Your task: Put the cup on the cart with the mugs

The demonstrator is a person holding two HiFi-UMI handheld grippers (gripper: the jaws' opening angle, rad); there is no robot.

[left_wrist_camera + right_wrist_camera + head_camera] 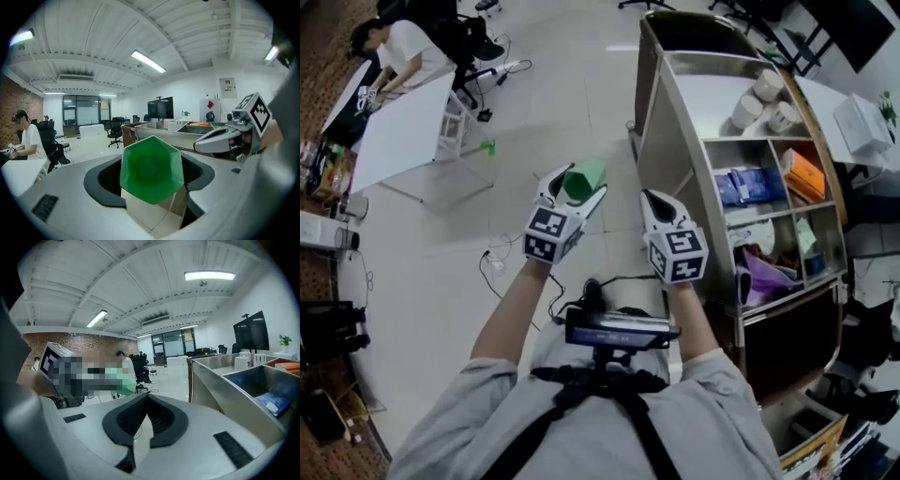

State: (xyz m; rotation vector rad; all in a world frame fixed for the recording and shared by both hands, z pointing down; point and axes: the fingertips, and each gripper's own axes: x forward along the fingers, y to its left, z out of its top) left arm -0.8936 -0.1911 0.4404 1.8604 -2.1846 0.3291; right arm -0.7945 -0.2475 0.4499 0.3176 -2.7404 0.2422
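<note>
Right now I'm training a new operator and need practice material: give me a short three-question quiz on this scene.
1. True or false: the left gripper holds the green cup.
2. On the right gripper, the fingers are: A wide apart; B together, empty; C closed on a mug.
3. What colour are the mugs on the cart?
Key: 1 true; 2 B; 3 white.

Open-plan office: white desks [403, 131], swivel chairs [114, 133], wall screen [160, 108], ceiling strip lights [148, 61].
</note>
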